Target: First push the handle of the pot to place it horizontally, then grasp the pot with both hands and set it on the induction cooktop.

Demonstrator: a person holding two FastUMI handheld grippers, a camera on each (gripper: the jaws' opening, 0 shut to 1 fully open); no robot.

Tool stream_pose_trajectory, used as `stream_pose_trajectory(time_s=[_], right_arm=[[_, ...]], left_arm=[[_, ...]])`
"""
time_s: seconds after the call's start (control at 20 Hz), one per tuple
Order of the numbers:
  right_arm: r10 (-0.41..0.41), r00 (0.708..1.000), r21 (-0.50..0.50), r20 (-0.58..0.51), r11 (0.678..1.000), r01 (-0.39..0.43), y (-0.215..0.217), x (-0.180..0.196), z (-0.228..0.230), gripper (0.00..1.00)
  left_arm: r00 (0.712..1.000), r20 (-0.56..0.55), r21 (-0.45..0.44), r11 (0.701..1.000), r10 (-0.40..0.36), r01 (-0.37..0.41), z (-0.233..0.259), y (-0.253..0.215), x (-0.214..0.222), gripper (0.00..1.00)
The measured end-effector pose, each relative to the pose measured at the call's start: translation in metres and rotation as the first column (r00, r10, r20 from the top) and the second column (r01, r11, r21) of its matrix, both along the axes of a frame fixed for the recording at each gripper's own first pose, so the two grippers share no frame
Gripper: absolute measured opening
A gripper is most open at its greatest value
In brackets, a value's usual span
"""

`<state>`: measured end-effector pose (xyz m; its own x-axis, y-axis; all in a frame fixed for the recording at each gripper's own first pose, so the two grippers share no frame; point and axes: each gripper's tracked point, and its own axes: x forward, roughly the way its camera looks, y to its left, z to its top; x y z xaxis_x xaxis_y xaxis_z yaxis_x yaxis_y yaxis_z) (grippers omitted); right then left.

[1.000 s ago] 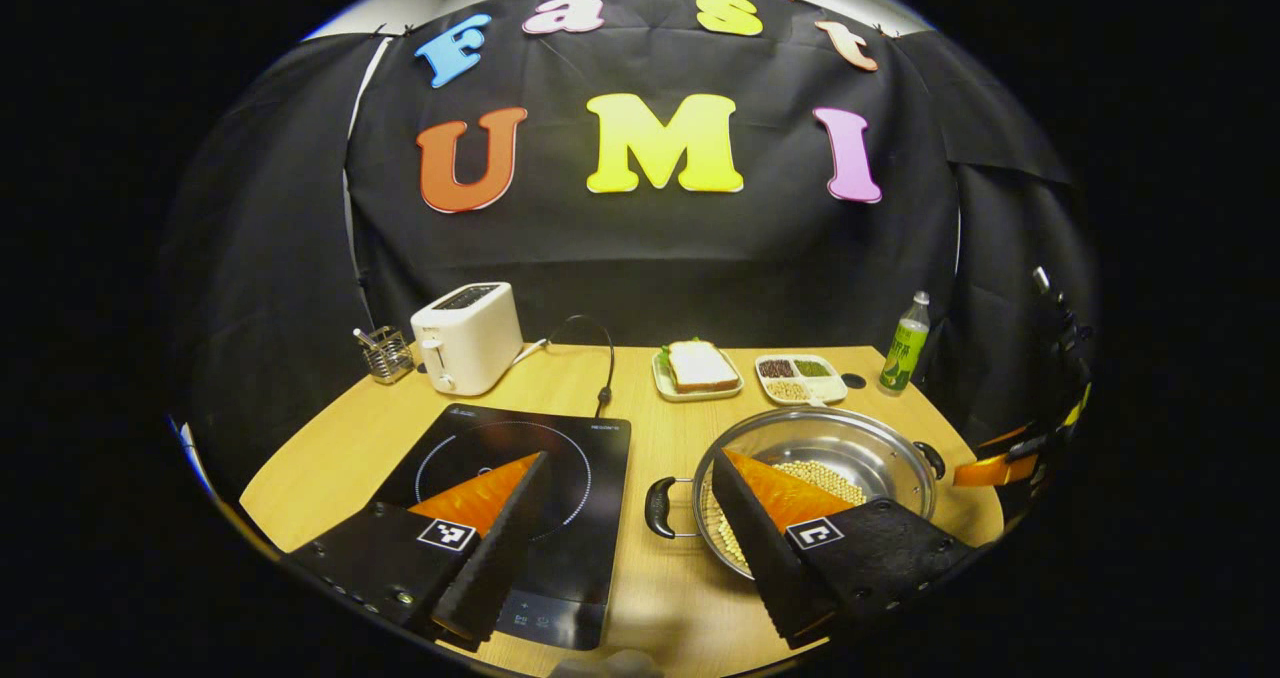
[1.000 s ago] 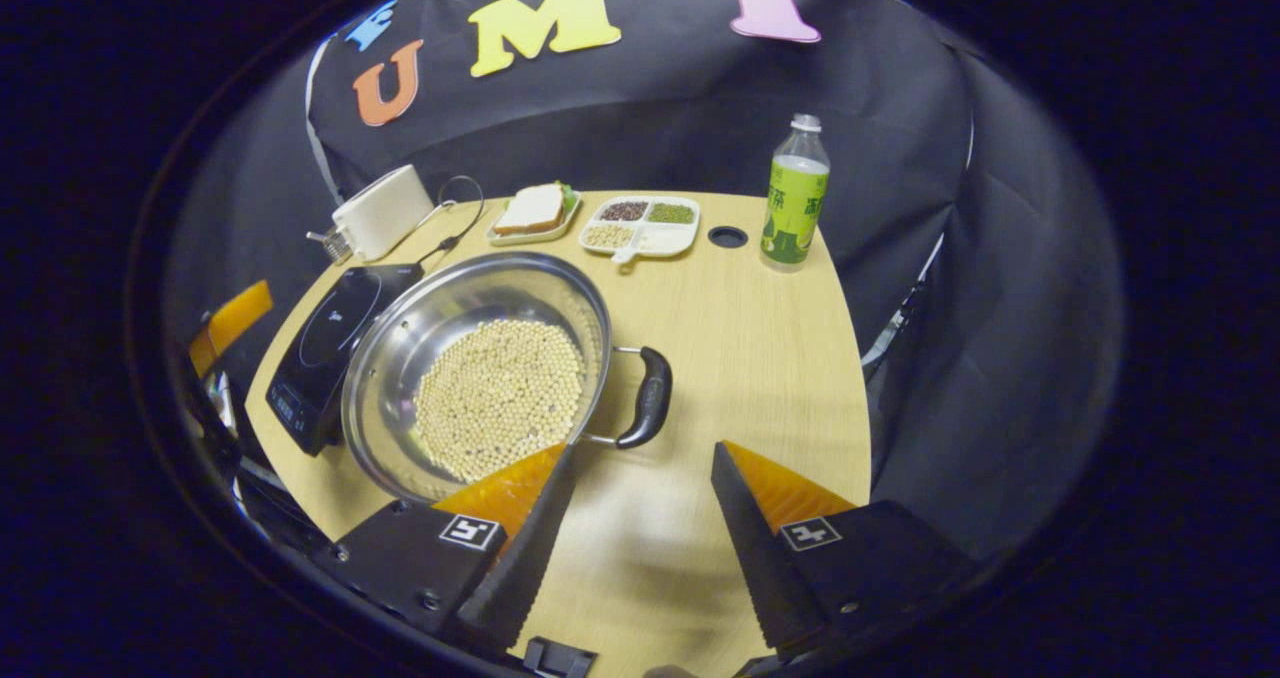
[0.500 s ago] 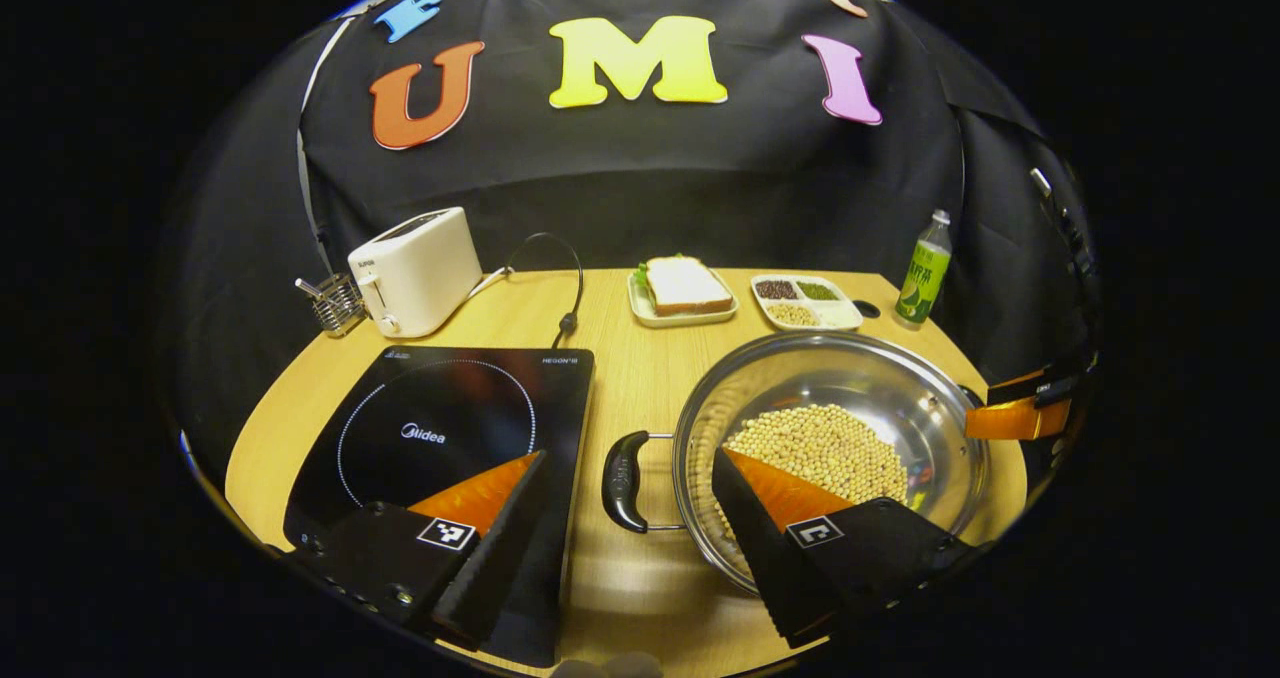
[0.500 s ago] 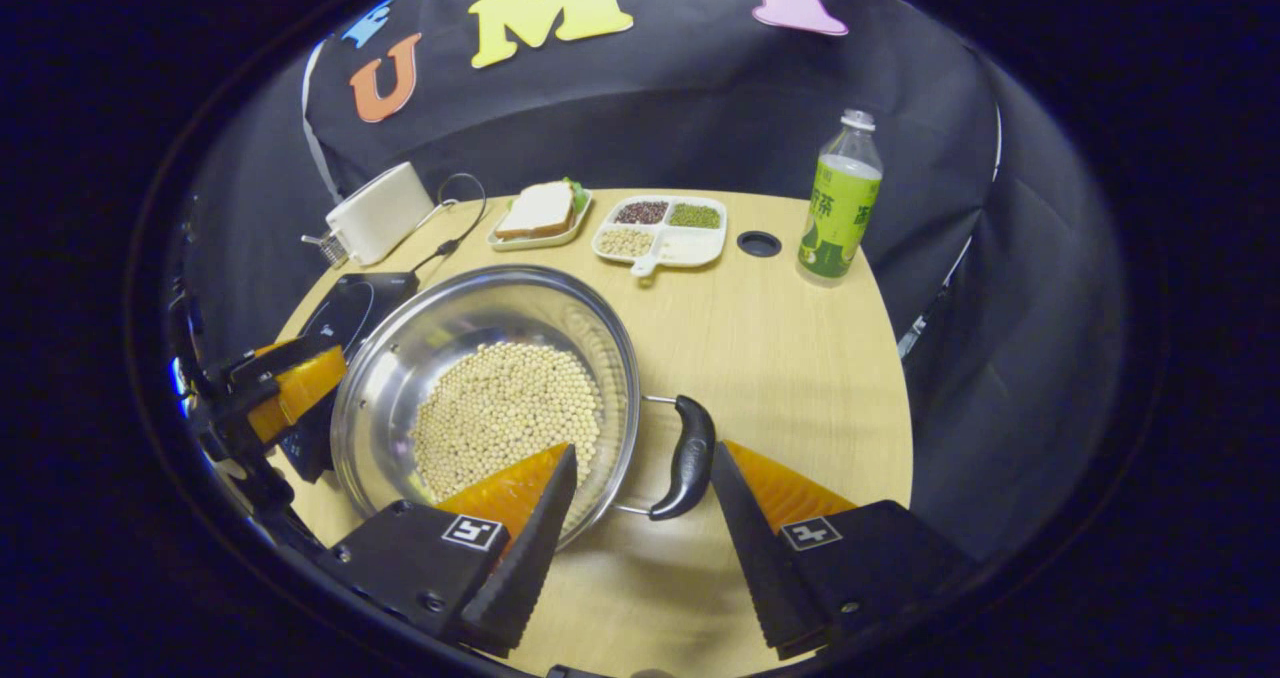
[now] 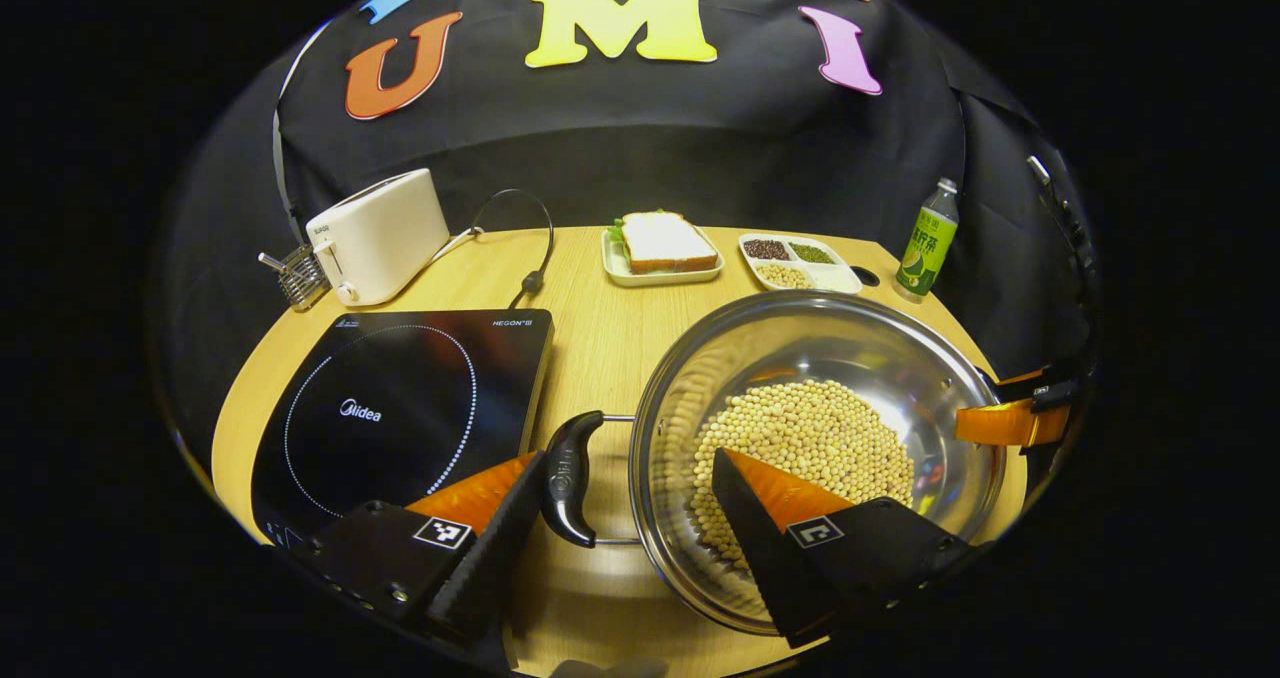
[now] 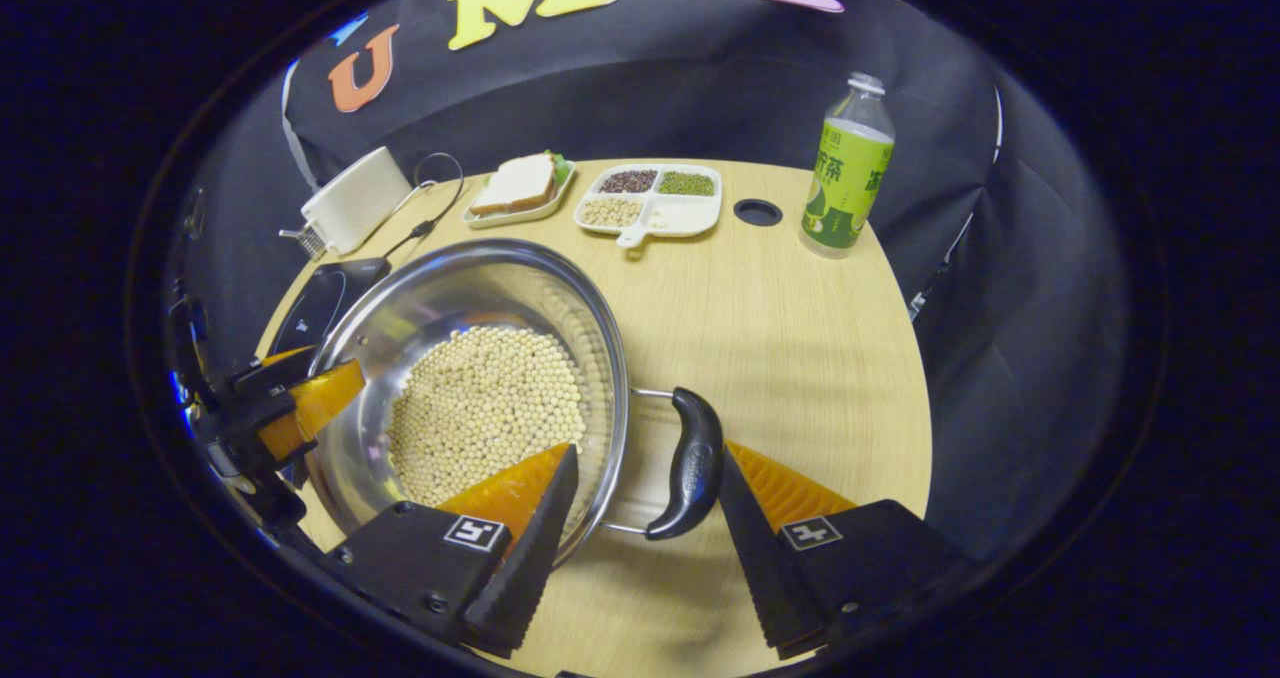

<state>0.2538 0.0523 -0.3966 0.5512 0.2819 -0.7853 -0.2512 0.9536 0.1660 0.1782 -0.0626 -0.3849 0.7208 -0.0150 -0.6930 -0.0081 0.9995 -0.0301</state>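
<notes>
one pot (image 5: pixel 820 398), one cooktop (image 5: pixel 400 408), one toaster (image 5: pixel 378 235), one bottle (image 5: pixel 927 241), one sandwich plate (image 5: pixel 660 270), one divided dish (image 5: pixel 800 266), one wire basket (image 5: pixel 297 276).

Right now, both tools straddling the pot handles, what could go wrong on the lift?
1. The pot is loaded with loose beans; uneven lifting could tilt it and spill them.
2. Both tools are open: the left tool straddles the left handle and the right tool the right handle. Closing off-centre on these curved grips could let one slip.
3. The induction cooktop sits close to the left handle; a low carry could clip its edge.
</notes>
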Motion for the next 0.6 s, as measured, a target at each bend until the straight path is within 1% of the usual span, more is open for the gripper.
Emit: stream_pose_trajectory(time_s=[0.15,0.2,0.25,0.3,0.35,0.4,0.45,0.5,0.55,0.6], right_arm=[[-0.012,1.0,-0.007,-0.019,1.0,0.012,-0.003,0.0,-0.005,0.72],[-0.02,0.999,-0.006,-0.028,1.0,0.02,-0.002,0.0,-0.005,0.72],[-0.023,0.999,-0.009,-0.036,1.0,0.023,-0.003,-0.001,-0.005,0.7],[-0.033,0.998,-0.01,-0.044,0.999,0.033,-0.003,-0.001,-0.006,0.68],[-0.046,0.998,-0.012,-0.053,0.999,0.045,-0.003,-0.001,-0.005,0.67],[-0.05,0.997,-0.02,-0.062,0.999,0.048,-0.003,-0.001,-0.006,0.65],[-0.049,0.996,-0.026,-0.07,0.999,0.048,-0.003,-0.001,-0.006,0.62],[-0.048,0.996,-0.032,-0.078,0.998,0.045,-0.003,-0.002,-0.006,0.6],[-0.055,0.995,-0.028,-0.081,0.998,0.053,-0.003,-0.001,-0.006,0.58],[-0.062,0.995,-0.027,-0.081,0.998,0.06,-0.004,-0.001,-0.005,0.57]], left_arm=[[1.0,-0.019,0.001,1.0,0.015,-0.015,-0.006,0.002,0.004,0.98],[0.999,-0.025,0.01,1.0,0.029,-0.029,-0.008,0.005,0.004,0.93],[0.999,-0.031,0.021,0.999,0.04,-0.04,-0.009,0.01,0.004,0.91],[0.997,-0.055,0.016,0.999,0.049,-0.048,-0.016,0.011,0.004,0.94],[0.995,-0.077,-0.005,0.998,0.058,-0.059,-0.022,0.009,0.004,0.78],[0.992,-0.1,-0.034,0.997,0.072,-0.076,-0.025,0.008,0.002,0.74],[0.99,-0.116,-0.064,0.994,0.083,-0.091,-0.023,0.008,0.001,0.75],[0.989,-0.116,-0.086,0.991,0.09,-0.1,-0.021,0.008,0.004,0.71],[0.989,-0.121,-0.087,0.991,0.086,-0.097,-0.02,0.009,0.003,0.69],[0.991,-0.113,-0.07,0.994,0.075,-0.084,-0.019,0.01,0.003,0.67]])
